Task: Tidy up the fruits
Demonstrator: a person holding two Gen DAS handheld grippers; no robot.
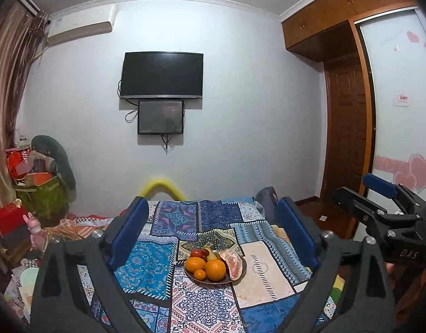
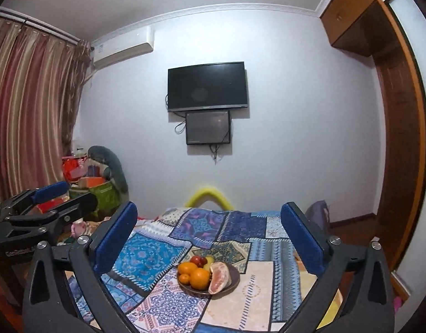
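All the fruit [image 1: 210, 266] sits gathered on the plate [image 1: 242, 270] on the patchwork cloth [image 1: 146, 266]; both the left gripper [image 1: 213, 224] and right gripper [image 2: 210, 236] hover well back, spread wide, empty; this fits either fruit waiting to be sorted or already arranged, so no step shows.

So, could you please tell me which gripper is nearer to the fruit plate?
Neither clearly. The left gripper and right gripper both hang open, short of the fruit plate, which sits between each one's fingers.
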